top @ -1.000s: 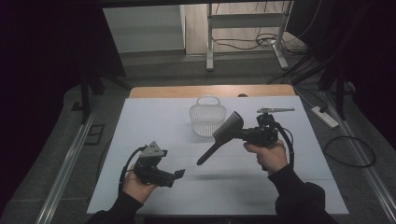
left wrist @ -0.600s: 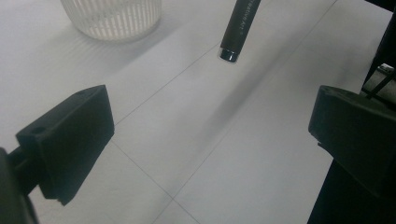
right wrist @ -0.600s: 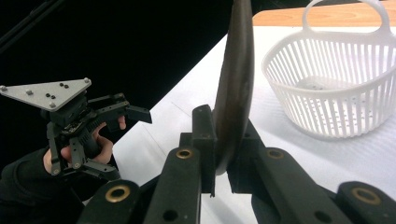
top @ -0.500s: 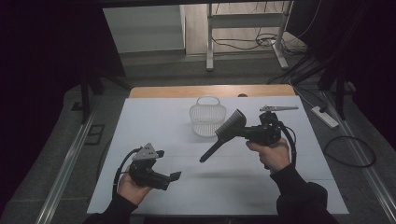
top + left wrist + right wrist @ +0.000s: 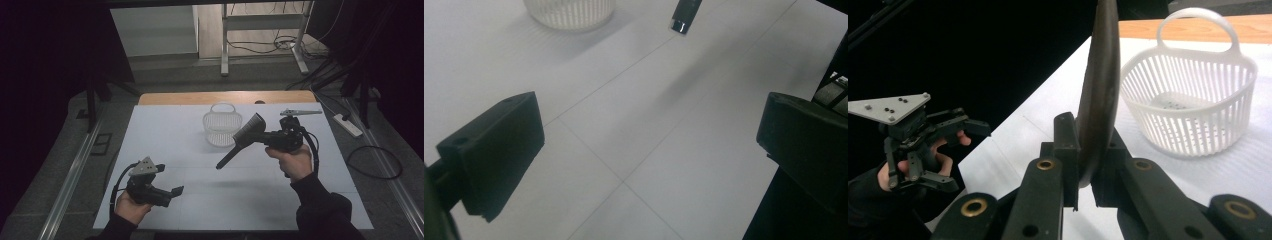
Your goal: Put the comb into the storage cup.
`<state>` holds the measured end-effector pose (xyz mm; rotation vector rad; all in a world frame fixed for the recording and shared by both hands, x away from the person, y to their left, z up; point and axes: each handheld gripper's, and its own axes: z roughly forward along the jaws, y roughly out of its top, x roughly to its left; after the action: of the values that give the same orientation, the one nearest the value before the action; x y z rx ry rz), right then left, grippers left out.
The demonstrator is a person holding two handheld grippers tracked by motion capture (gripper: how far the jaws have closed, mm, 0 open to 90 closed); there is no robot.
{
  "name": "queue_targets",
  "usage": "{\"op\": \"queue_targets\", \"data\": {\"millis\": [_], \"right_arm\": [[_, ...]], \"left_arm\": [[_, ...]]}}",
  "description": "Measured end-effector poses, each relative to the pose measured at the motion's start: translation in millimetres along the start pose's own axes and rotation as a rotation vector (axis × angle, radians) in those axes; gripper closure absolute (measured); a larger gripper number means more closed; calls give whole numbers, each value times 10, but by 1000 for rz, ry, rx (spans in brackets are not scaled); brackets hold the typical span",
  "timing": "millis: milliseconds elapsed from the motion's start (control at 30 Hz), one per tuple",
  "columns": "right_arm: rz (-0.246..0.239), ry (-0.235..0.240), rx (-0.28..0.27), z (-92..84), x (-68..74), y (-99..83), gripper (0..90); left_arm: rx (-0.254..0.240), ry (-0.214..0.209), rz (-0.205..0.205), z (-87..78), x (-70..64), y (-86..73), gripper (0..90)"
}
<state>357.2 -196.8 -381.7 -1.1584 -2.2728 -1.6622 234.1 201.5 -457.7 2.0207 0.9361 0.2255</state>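
From above, the right gripper [image 5: 265, 136] is held up over the white table [image 5: 165, 130], clamped on a dark, flat-headed tool [image 5: 243, 137] whose wide end points up toward the white basket [image 5: 221, 124] and whose thin handle slants down toward the middle of the table without touching it. The basket stands at the far middle of the table, just beside the tool's wide end.

The right gripper view adds what the high view cannot give: the tool [image 5: 1100, 90] seen edge-on, a thin curved blade rising between the two black jaws, which press on it from both sides. Behind it the basket [image 5: 1193, 95] shows its slotted wall and hoop handle. Off to one side the left gripper [image 5: 940, 135] sits in a hand, grey plate on top.

The left gripper view looks along its own jaws, which stand wide apart with nothing between them, only bare table below. At the top of that picture the handle's tip [image 5: 684, 20] hangs above the surface, and the basket's base [image 5: 569, 12] shows beside it.
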Motion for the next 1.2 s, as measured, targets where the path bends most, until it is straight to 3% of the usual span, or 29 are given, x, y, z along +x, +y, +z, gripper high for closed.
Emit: {"op": "queue_targets", "data": {"millis": [1200], "right_arm": [[3, -65, -50, -17, -141, 311, 835]], "left_arm": [[8, 128, -69, -503, 17, -442, 0]]}}
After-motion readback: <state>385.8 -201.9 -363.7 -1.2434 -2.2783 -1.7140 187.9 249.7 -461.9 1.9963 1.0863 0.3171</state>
